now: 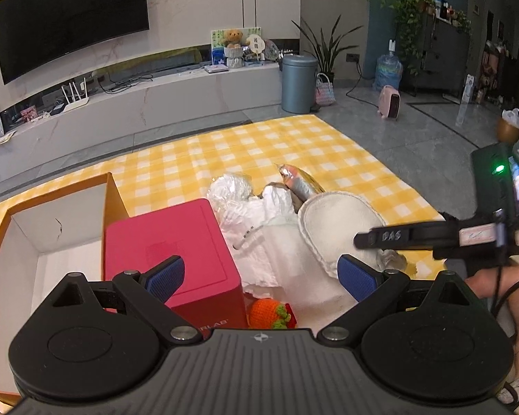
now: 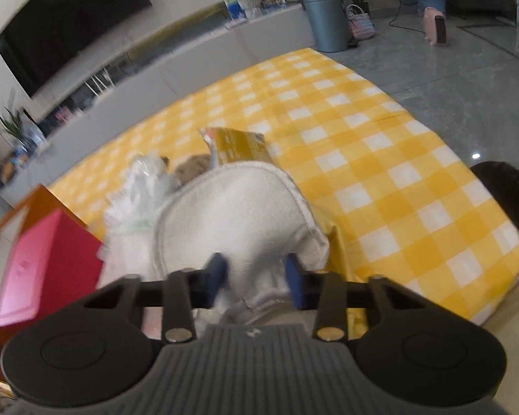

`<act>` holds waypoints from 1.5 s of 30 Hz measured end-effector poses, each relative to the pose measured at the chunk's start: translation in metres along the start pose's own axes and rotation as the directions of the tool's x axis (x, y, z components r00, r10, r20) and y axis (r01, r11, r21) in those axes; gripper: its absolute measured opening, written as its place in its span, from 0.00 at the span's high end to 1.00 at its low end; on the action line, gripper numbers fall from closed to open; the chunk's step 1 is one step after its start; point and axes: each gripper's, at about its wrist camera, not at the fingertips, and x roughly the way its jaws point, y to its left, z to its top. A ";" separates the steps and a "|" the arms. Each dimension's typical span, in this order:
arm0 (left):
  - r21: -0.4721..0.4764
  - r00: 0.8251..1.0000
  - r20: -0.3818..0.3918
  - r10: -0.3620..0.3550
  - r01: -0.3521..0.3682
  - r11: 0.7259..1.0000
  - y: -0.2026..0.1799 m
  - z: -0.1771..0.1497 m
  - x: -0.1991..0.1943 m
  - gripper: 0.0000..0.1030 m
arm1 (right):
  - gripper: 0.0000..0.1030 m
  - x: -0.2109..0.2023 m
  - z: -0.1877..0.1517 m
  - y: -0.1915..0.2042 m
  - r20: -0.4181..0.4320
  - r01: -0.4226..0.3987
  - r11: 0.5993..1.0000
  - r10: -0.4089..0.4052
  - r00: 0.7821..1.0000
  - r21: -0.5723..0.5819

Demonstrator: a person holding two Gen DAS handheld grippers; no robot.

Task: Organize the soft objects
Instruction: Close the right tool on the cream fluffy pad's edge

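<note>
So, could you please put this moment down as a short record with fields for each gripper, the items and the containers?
left gripper: left gripper open, holding nothing, above the red box
right gripper: right gripper shut on the near edge of the white pad
pile: white pad lies on crumpled white cloth; a gold packet lies behind it
small item: orange crochet toy beside the red box
container: open cardboard box, nothing visible inside
surface: yellow checked cloth
</note>
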 end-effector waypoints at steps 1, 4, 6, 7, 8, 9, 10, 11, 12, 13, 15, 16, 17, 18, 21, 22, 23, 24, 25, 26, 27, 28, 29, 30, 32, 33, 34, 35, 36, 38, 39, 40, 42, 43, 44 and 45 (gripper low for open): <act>0.002 1.000 -0.003 0.003 -0.003 1.000 -0.001 0.001 0.000 0.00 | 0.91 -0.004 0.000 -0.003 0.013 -0.037 0.999 0.037 0.999 0.023; 0.014 1.000 -0.003 0.025 -0.025 1.000 -0.002 0.001 -0.003 0.00 | 0.95 -0.012 0.001 -0.011 0.040 -0.056 0.998 0.054 0.998 0.039; 0.012 0.999 -0.005 0.041 -0.041 0.999 0.000 0.002 -0.006 0.00 | 0.95 -0.014 0.001 -0.019 0.046 -0.098 0.993 0.095 0.994 0.070; 0.006 0.999 -0.002 0.046 -0.046 0.999 0.002 0.002 -0.008 0.00 | 0.94 -0.015 0.001 -0.021 0.044 -0.110 0.990 0.107 0.993 0.086; -0.001 0.999 0.001 0.050 -0.050 0.999 0.004 0.002 -0.010 0.00 | 0.92 -0.016 0.000 -0.023 0.035 -0.110 0.989 0.107 0.994 0.094; -0.007 0.999 0.001 0.054 -0.054 0.998 0.007 0.003 -0.012 0.00 | 0.85 -0.018 0.000 -0.023 0.024 -0.104 0.990 0.102 0.994 0.097; -0.012 0.998 0.000 0.058 -0.058 0.998 0.009 0.004 -0.014 0.00 | 0.60 -0.018 0.001 -0.023 0.011 -0.091 0.991 0.091 0.996 0.094; -0.020 0.998 0.000 0.062 -0.062 0.998 0.011 0.005 -0.016 0.00 | 0.44 -0.019 0.002 -0.021 -0.001 -0.083 0.993 0.083 0.997 0.085; -0.025 0.998 0.000 0.069 -0.069 0.997 0.011 0.005 -0.018 0.00 | 0.18 -0.020 0.002 -0.018 -0.003 -0.084 0.994 0.084 0.996 0.069; -0.030 0.997 0.001 0.073 -0.073 0.997 0.013 0.006 -0.020 0.00 | 0.11 -0.021 0.001 -0.014 0.009 -0.086 0.995 0.086 0.996 0.042; -0.033 0.997 0.009 0.080 -0.079 0.996 0.017 0.007 -0.024 0.00 | 0.10 -0.021 0.000 -0.002 0.019 -0.085 0.996 0.086 0.996 -0.023; -0.034 0.996 0.013 0.083 -0.083 0.996 0.018 0.007 -0.026 0.00 | 0.04 -0.017 -0.002 0.005 -0.003 -0.081 0.995 0.081 0.997 -0.056; -0.034 0.996 0.016 0.087 -0.086 0.996 0.020 0.007 -0.028 0.00 | 0.02 -0.012 -0.003 0.013 -0.031 -0.068 0.994 0.065 0.997 -0.090; -0.034 0.996 0.020 0.091 -0.091 0.995 0.021 0.007 -0.030 0.00 | 0.03 -0.005 -0.006 0.022 -0.055 -0.030 0.991 0.023 0.998 -0.131; -0.033 0.994 0.035 0.100 -0.098 0.995 0.024 0.006 -0.035 0.00 | 0.03 0.019 -0.010 0.038 -0.107 0.118 0.971 -0.142 0.984 -0.206; -0.033 0.994 0.038 0.100 -0.099 0.995 0.025 0.006 -0.036 0.00 | 0.04 0.022 -0.010 0.041 -0.110 0.138 0.967 -0.164 0.980 -0.215; -0.032 0.994 0.038 0.099 -0.098 0.995 0.026 0.006 -0.036 0.00 | 0.08 0.023 -0.011 0.044 -0.102 0.141 0.965 -0.167 0.981 -0.222; -0.032 0.994 0.037 0.100 -0.099 0.995 0.027 0.006 -0.035 0.00 | 0.15 0.021 -0.011 0.045 -0.085 0.142 0.964 -0.165 0.983 -0.226; -0.033 0.994 0.035 0.101 -0.100 0.994 0.027 0.006 -0.035 0.00 | 0.33 0.017 -0.012 0.045 -0.060 0.152 0.962 -0.170 0.984 -0.225; -0.034 0.994 0.035 0.100 -0.099 0.994 0.027 0.006 -0.035 0.00 | 0.42 0.013 -0.011 0.042 -0.035 0.169 0.962 -0.180 0.983 -0.216; -0.036 0.994 0.034 0.100 -0.099 0.994 0.027 0.005 -0.035 0.00 | 0.47 0.009 -0.010 0.038 -0.019 0.175 0.965 -0.182 0.983 -0.195; -0.038 0.995 0.031 0.099 -0.098 0.994 0.028 0.006 -0.035 0.00 | 0.54 0.006 -0.007 0.029 -0.020 0.153 0.974 -0.158 0.987 -0.169; -0.040 0.995 0.029 0.098 -0.097 0.994 0.028 0.006 -0.035 0.00 | 0.57 0.003 -0.007 0.024 -0.019 0.126 0.981 -0.130 0.991 -0.149; -0.040 0.995 0.028 0.098 -0.096 0.995 0.028 0.007 -0.035 0.00 | 0.68 0.000 -0.006 0.018 -0.013 0.103 0.986 -0.105 0.994 -0.131; -0.028 0.995 0.025 0.099 -0.099 0.995 0.027 0.008 -0.034 0.00 | 0.76 -0.004 -0.005 0.016 0.003 0.076 0.991 -0.077 0.997 -0.106; -0.017 0.995 0.026 0.099 -0.099 0.995 0.026 0.010 -0.033 0.00 | 0.84 -0.008 -0.004 0.014 0.013 0.057 0.994 -0.056 0.998 -0.093; -0.008 0.995 0.028 0.097 -0.097 0.995 0.024 0.011 -0.031 0.00 | 0.94 -0.012 -0.004 0.011 0.025 0.029 0.997 -0.028 0.999 -0.073; 0.002 0.995 0.025 0.092 -0.092 0.996 0.021 0.013 -0.029 0.00 | 0.94 -0.015 -0.002 0.007 0.037 -0.001 0.999 0.003 0.999 -0.048; 0.009 0.996 0.019 0.084 -0.084 0.996 0.019 0.015 -0.026 0.00 | 0.94 -0.019 -0.001 0.003 0.048 -0.024 0.999 0.025 0.999 -0.026; 0.002 0.998 -0.001 0.067 -0.067 0.998 0.016 0.018 -0.017 0.00 | 0.94 -0.023 0.000 -0.002 0.067 -0.025 1.000 0.025 0.997 0.001; -0.003 0.998 -0.021 0.062 -0.062 0.998 0.014 0.019 -0.012 0.00 | 0.94 -0.024 0.001 -0.005 0.072 -0.020 1.000 0.019 0.997 0.013; -0.007 0.998 -0.031 0.059 -0.059 0.998 0.013 0.019 -0.009 0.00 | 0.94 -0.026 0.001 -0.007 0.076 -0.014 1.000 0.013 0.997 0.017; -0.012 0.999 -0.030 0.046 -0.046 0.999 0.010 0.016 -0.007 0.00 | 0.94 -0.029 0.000 -0.013 0.082 -0.015 0.999 0.012 0.997 0.034; -0.009 0.999 -0.031 0.033 -0.033 0.999 0.009 0.014 -0.006 0.00 | 0.94 -0.030 0.000 -0.015 0.079 -0.021 0.999 0.018 0.997 0.043; -0.001 0.999 -0.038 0.020 -0.020 1.000 0.007 0.013 -0.005 0.00 | 0.94 -0.030 0.000 -0.018 0.072 -0.026 0.999 0.023 0.997 0.047; 0.007 0.999 -0.047 0.008 -0.007 1.000 0.005 0.011 -0.004 0.00 | 0.94 -0.030 0.000 -0.019 0.074 -0.028 0.998 0.024 0.997 0.050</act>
